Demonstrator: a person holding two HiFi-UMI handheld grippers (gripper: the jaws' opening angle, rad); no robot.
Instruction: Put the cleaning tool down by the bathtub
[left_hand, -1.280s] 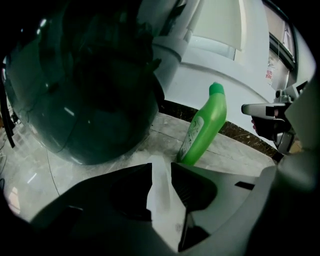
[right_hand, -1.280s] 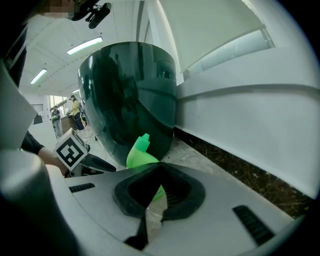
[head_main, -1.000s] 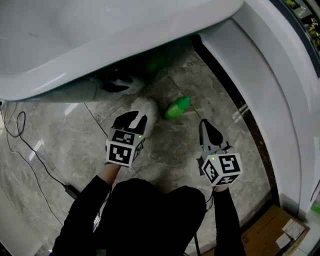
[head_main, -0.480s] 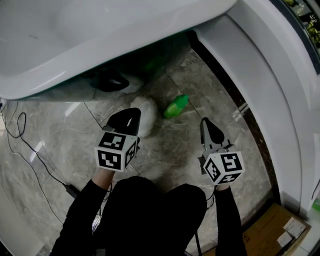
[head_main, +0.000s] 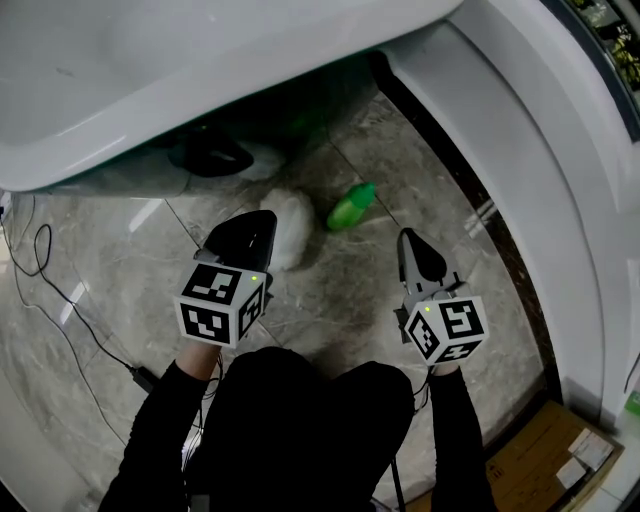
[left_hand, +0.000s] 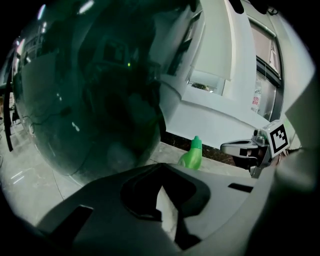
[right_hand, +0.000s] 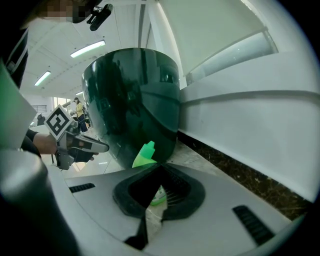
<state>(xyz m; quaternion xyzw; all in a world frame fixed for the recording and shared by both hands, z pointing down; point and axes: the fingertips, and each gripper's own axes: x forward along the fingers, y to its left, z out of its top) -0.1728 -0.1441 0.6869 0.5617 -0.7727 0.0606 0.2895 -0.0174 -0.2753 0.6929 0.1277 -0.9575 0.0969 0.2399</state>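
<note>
Head view shows the white cleaning tool (head_main: 295, 228) lying on the floor (head_main: 340, 285) beside the bathtub (head_main: 200, 60), just far of the left gripper (head_main: 260, 225), whose fingers close emptily, the right gripper (head_main: 408, 240) likewise shut and empty; set-down seems finished, so withdrawing comes next.

Bathroom setting: white bathtub (head_main: 200, 60), grey marble floor tiles (head_main: 340, 290); strip ceiling lights (right_hand: 88, 49) of larger hall behind.
</note>
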